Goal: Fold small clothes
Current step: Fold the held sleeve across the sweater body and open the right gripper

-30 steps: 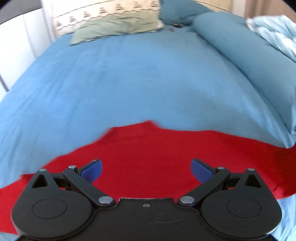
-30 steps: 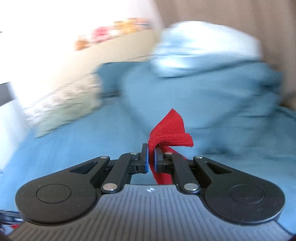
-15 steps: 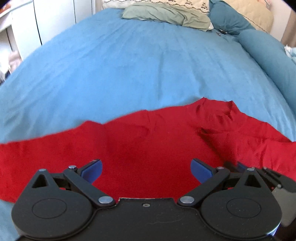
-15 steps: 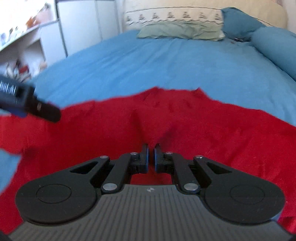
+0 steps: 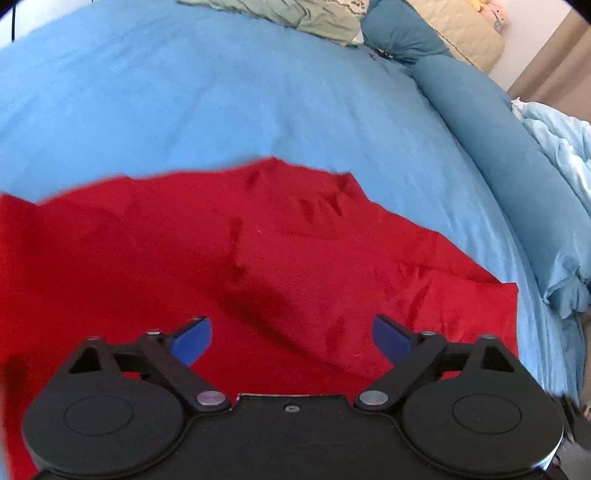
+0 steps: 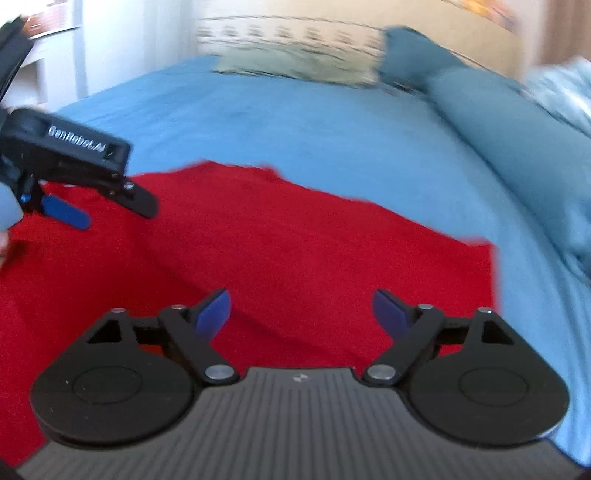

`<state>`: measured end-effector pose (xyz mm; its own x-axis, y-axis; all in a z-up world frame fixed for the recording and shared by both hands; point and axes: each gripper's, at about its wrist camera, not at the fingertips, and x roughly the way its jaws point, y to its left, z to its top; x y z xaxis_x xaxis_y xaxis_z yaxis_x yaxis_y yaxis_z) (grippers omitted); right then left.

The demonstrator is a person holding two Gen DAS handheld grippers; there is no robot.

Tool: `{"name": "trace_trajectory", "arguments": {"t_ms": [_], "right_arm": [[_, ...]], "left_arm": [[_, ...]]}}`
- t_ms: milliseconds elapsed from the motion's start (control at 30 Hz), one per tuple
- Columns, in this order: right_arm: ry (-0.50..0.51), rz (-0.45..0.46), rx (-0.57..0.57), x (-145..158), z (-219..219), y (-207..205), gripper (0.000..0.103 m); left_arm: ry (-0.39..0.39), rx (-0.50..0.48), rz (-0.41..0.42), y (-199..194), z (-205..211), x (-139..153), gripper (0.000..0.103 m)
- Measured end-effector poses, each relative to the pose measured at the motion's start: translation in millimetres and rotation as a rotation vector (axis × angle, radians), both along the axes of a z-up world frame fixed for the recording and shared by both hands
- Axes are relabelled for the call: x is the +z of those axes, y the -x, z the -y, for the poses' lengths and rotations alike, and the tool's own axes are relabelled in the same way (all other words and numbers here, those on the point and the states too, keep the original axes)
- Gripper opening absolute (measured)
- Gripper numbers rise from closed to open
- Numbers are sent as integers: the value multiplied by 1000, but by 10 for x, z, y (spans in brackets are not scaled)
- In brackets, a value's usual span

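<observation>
A red knit garment (image 5: 258,258) lies spread on the blue bed, with a fold ridge running across its middle; it also shows in the right wrist view (image 6: 295,251). My left gripper (image 5: 291,338) is open and empty, hovering just above the garment's near part. It also appears at the left of the right wrist view (image 6: 107,206), open above the cloth. My right gripper (image 6: 301,312) is open and empty above the garment's right half.
The blue bedsheet (image 5: 221,110) stretches beyond the garment. A green pillow (image 5: 295,18) and teal pillow (image 5: 399,33) lie at the head. A long teal bolster (image 5: 517,166) and a pale blue blanket (image 5: 561,136) run along the right side.
My right gripper was shut on the red cloth and has opened, releasing it onto the bed. The garment now lies spread. The left gripper stayed open and swung right.
</observation>
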<state>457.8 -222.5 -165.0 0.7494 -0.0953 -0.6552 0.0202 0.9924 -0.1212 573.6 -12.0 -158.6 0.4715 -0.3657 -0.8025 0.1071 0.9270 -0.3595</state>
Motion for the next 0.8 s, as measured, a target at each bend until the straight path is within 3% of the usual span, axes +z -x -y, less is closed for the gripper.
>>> {"name": "trace_trajectory", "arguments": {"t_ms": [100, 167, 233, 367, 500, 567, 667, 800], "right_arm": [[-17, -25, -128, -119, 320, 154, 101], [-33, -25, -194, -188, 479, 228, 101], [-35, -25, -258, -247, 597, 290, 101], [1, -26, -353, -328, 701, 251, 101], [-19, -22, -382, -335, 762, 79, 101], [9, -38, -382, -353, 758, -66, 101], [42, -46, -356, -371, 756, -253, 100], [40, -46, -377, -368, 907, -218, 100]], "left_arm": [[6, 47, -18, -29, 84, -141, 76], [-10, 73, 21, -29, 112, -148, 56], [-39, 84, 42, -67, 158, -132, 5], [10, 89, 126, -112, 114, 120, 4], [-2, 156, 285, -31, -105, 654, 4], [-33, 210, 335, 39, -294, 785, 4], [-111, 261, 360, 129, -541, 715, 4], [-125, 288, 290, 223, -712, 284, 4]]}}
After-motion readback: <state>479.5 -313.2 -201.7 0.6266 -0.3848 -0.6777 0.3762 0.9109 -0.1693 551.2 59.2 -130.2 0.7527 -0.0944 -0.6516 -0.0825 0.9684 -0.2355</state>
